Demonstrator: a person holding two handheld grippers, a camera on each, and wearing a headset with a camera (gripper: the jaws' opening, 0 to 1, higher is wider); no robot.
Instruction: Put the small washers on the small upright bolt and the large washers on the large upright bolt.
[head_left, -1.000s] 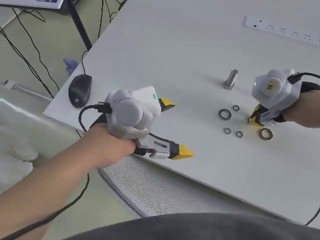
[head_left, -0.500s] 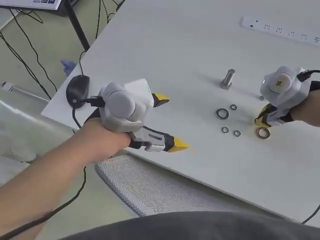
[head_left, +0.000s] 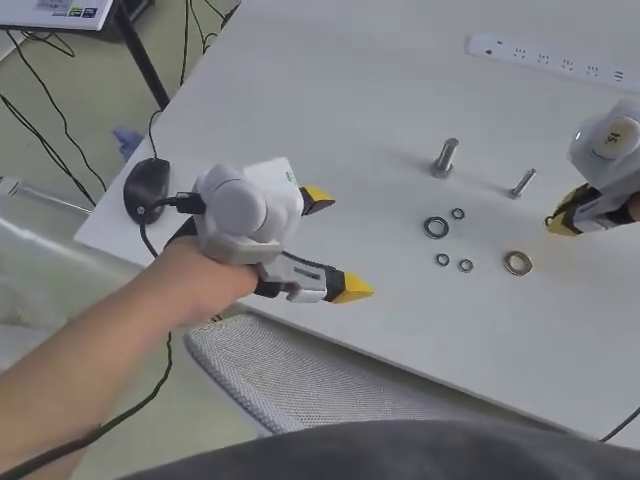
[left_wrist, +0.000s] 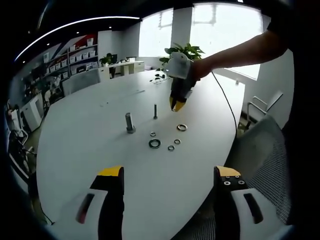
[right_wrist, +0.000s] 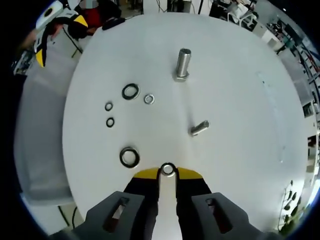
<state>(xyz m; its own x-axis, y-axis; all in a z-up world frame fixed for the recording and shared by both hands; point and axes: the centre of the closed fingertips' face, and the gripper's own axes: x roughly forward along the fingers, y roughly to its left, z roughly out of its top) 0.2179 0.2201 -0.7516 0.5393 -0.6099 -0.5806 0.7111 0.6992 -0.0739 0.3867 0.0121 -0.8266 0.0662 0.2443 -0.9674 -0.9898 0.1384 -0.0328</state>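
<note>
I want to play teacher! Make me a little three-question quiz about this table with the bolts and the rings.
1. True or false: the large bolt has no washer on it yet.
2. How many large washers lie flat on the table?
3. What is the right hand-held gripper pinching? A) a small washer B) a nut C) nothing

Key: 1 true; 2 two; 3 A.
</note>
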